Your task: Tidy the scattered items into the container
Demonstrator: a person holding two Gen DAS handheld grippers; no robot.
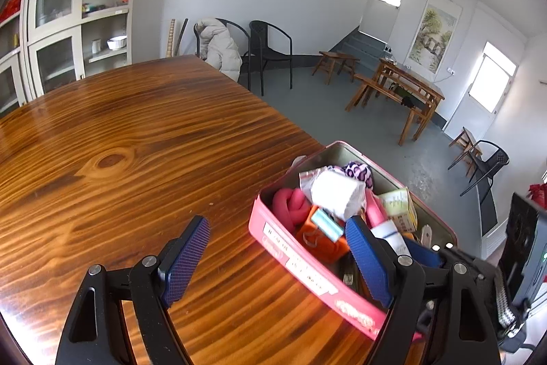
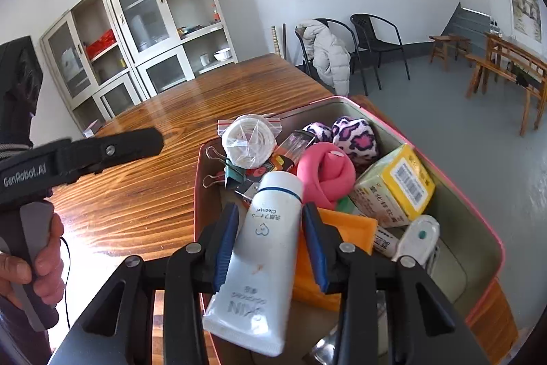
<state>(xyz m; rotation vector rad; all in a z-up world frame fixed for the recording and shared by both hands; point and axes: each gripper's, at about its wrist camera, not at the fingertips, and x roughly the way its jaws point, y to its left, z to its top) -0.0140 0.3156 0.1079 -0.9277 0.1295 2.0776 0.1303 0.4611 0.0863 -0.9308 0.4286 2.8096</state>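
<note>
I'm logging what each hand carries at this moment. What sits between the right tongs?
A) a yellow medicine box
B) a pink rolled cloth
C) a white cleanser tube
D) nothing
C: in the right wrist view the right tongs have their blue pads on either side of the white cleanser tube, above the pink tin.

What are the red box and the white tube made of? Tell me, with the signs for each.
Red box: likely painted tin; thin rolled rim and a dull metallic inside. White tube: looks like soft matte plastic, with a flat crimped end and printed lettering, sitting between the right claw's pads.
</note>
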